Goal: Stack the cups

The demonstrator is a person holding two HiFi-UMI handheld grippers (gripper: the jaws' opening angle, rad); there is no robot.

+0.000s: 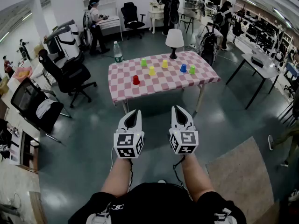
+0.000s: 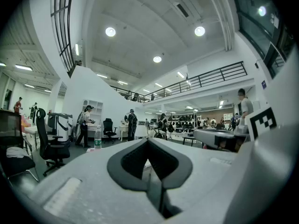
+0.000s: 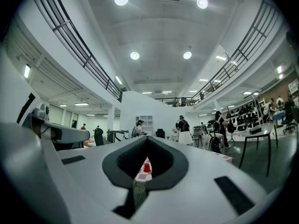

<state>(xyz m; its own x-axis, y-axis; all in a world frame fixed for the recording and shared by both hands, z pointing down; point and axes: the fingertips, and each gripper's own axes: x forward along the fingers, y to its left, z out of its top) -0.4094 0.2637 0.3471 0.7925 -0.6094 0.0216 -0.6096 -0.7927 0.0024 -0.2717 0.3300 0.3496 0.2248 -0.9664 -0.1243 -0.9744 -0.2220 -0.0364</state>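
Both grippers closed and empty, cups spread out on the table ahead.
I am holding the left gripper (image 1: 132,112) and right gripper (image 1: 178,108) at lower centre, each with jaws pressed together on nothing. Well beyond them, at upper centre, a red plastic cup (image 1: 136,80), two yellow plastic cups (image 1: 152,71) (image 1: 164,64), two green plastic cups (image 1: 144,63) (image 1: 192,69) and a blue plastic cup (image 1: 183,68) are standing apart on the pink-and-white checked table (image 1: 159,87).

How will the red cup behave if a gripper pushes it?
The red cup looks small and plastic, so probably light and stiff. It stands on a flat checkered table, so a low push would likely slide it; a high push might tip it.
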